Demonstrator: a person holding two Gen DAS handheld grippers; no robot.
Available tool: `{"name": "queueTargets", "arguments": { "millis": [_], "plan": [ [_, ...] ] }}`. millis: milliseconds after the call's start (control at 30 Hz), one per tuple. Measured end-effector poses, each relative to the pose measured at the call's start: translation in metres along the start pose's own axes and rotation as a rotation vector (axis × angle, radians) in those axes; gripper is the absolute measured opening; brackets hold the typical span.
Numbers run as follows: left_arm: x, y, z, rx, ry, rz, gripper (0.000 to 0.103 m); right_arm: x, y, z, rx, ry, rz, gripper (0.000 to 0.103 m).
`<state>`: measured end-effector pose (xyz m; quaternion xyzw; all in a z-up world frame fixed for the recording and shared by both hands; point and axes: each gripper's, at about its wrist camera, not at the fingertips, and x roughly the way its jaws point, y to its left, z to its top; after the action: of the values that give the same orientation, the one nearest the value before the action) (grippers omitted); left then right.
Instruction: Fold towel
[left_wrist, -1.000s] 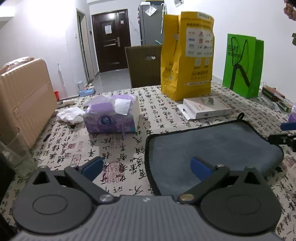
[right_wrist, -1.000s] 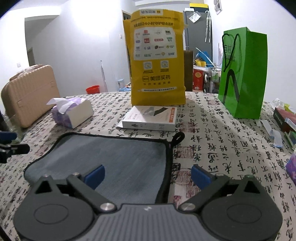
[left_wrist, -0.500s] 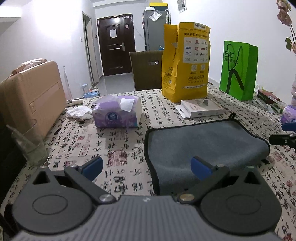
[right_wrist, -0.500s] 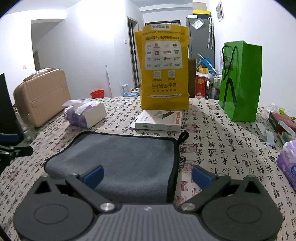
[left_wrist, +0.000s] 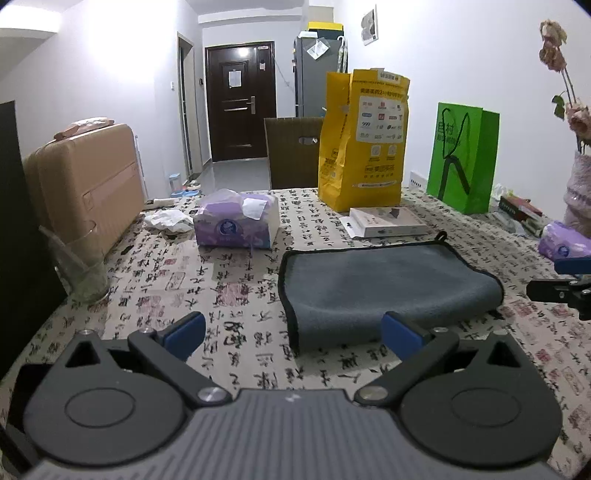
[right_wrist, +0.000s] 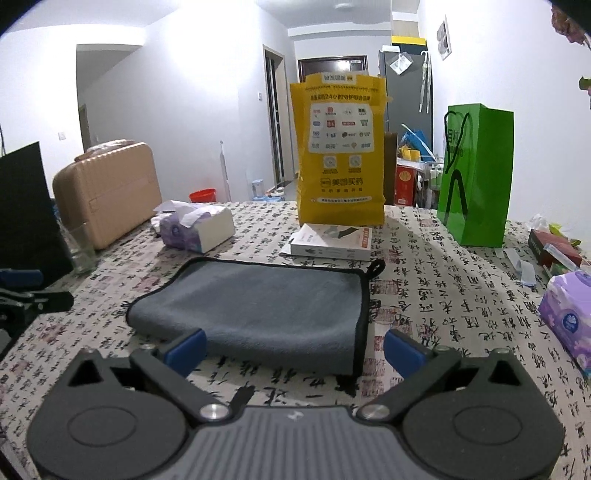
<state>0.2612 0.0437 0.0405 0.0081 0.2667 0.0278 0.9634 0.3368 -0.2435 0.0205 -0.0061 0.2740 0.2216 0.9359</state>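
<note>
The grey towel (left_wrist: 384, 288) lies flat on the calligraphy-print tablecloth (left_wrist: 236, 295), already doubled over, with one rounded fold edge and black-piped borders meeting on the other side. Its hanging loop (right_wrist: 376, 266) sits at the far corner, just short of the white box (right_wrist: 328, 242).

Both tools are drawn back off the cloth and hold nothing. The left gripper (left_wrist: 293, 332) has its jaws spread wide, straddling the towel's near corner from above the table. The right gripper (right_wrist: 293, 345) is equally wide, with the near edge of the towel between its blue pads (right_wrist: 186, 349).

If another fold is wanted, it would go best by pinching the two near corners low, right at the piping and through both layers, then carrying them level toward the loop so the edges line up. The plush cloth looks thick, so a shallow bite may slip or catch only the top layer.

Beyond the towel stand the yellow bag (left_wrist: 364, 144) and the green bag (left_wrist: 463, 157), with a tissue pack (left_wrist: 236, 221) off to its left.
</note>
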Motion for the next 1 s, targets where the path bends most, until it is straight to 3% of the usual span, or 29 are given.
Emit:
{"name": "queueTargets", "arguments": {
  "millis": [1000],
  "plan": [
    [-0.110, -0.014, -0.056, -0.019, -0.076, -0.038, 0.103, -0.106, 0.052, -0.048, -0.067, -0.090, 0.021, 0.103]
  ]
}}
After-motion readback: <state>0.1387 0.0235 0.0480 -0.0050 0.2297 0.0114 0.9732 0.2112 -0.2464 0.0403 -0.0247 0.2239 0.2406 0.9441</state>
